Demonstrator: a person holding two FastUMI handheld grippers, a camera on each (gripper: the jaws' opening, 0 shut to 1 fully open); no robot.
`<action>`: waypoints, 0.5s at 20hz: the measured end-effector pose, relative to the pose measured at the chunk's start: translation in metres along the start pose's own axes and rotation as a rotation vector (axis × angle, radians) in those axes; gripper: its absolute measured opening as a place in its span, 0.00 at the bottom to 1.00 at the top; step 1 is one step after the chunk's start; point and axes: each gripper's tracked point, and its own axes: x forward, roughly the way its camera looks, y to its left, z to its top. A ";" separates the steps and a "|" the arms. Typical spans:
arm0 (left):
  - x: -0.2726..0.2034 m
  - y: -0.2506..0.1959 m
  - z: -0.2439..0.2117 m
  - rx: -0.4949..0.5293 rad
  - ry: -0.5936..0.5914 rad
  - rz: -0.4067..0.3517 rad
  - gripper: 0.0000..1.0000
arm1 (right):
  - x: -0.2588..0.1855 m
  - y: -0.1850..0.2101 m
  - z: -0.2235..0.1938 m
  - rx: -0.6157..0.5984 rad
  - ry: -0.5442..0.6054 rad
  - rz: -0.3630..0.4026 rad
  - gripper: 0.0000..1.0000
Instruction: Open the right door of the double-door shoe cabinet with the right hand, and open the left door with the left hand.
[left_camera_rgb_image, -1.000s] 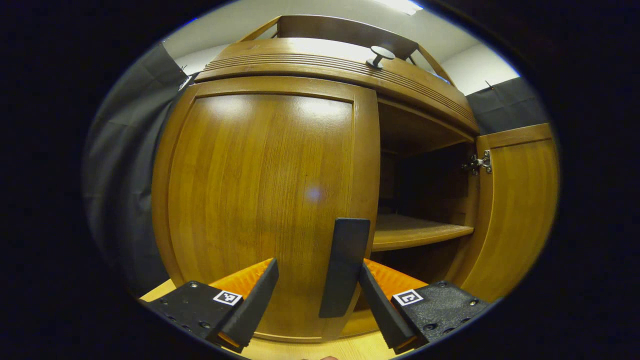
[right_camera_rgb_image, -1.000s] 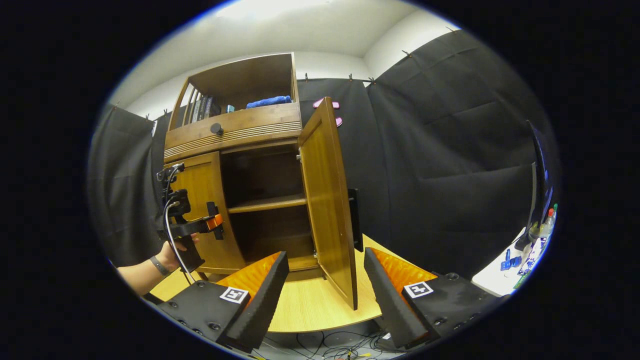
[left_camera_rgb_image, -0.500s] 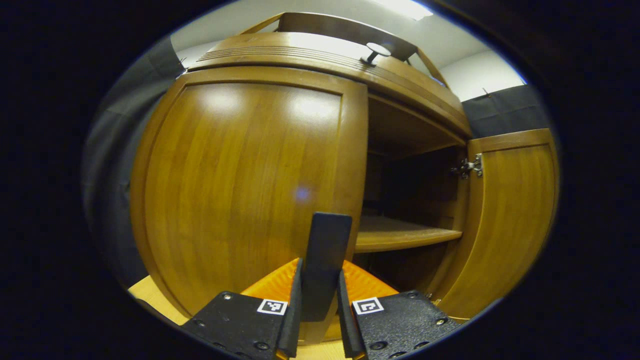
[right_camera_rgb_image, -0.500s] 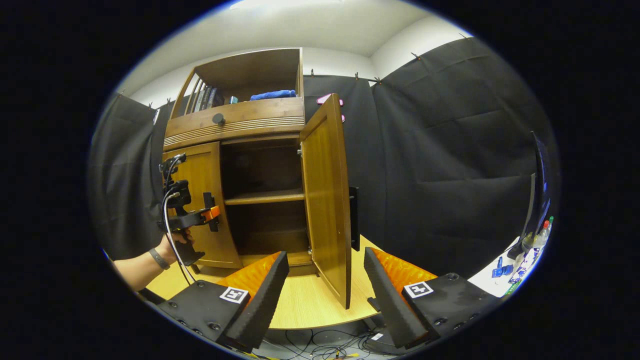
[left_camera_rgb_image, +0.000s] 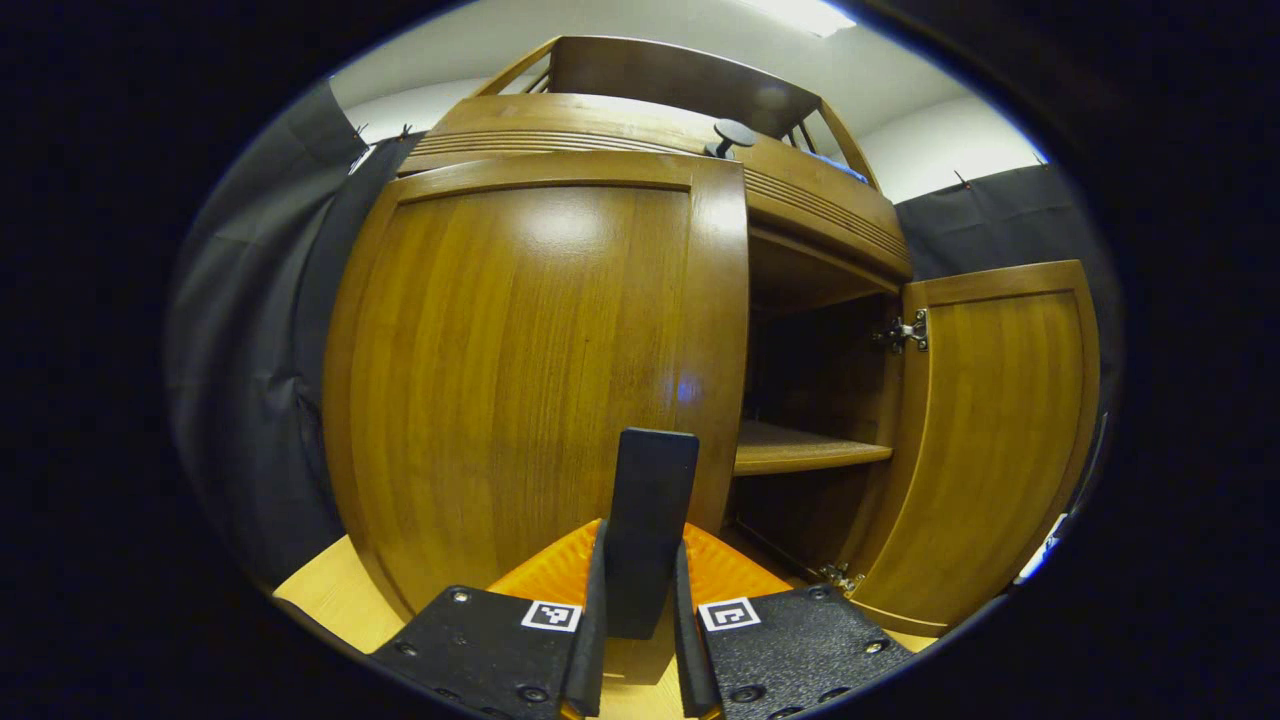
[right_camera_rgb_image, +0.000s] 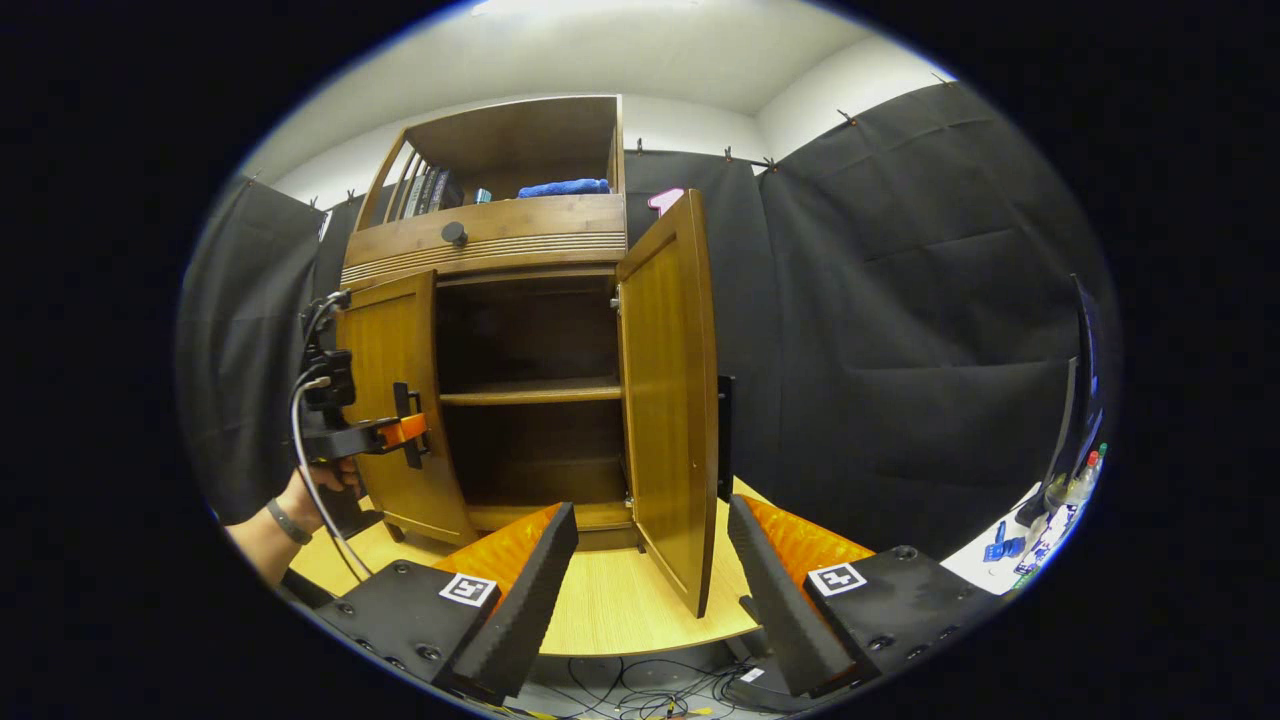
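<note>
Shoe cabinet (right_camera_rgb_image: 500, 240) stands on the light wood bench (right_camera_rgb_image: 620, 600), against the black cloth wall. Right door (right_camera_rgb_image: 665, 400) swung wide open, edge toward the near side; shelf (right_camera_rgb_image: 530, 393) inside exposed. Left door (left_camera_rgb_image: 530, 370) partly ajar at the cabinet's left. Left gripper (left_camera_rgb_image: 640, 640): jaws closed tight on the black door handle (left_camera_rgb_image: 648, 530), both pressing it. Right gripper (right_camera_rgb_image: 650, 590): jaws spread wide, holding nothing, near the right door's lower edge.
</note>
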 end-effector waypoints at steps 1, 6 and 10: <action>-0.011 0.002 0.001 0.005 0.004 0.005 0.30 | -0.001 0.000 -0.001 -0.001 0.003 -0.002 0.98; -0.065 0.026 0.009 -0.027 -0.004 0.051 0.29 | -0.001 0.000 -0.002 0.008 0.003 0.003 0.98; -0.105 0.054 0.015 -0.016 -0.016 0.131 0.29 | 0.007 0.011 -0.003 0.017 0.010 0.041 0.98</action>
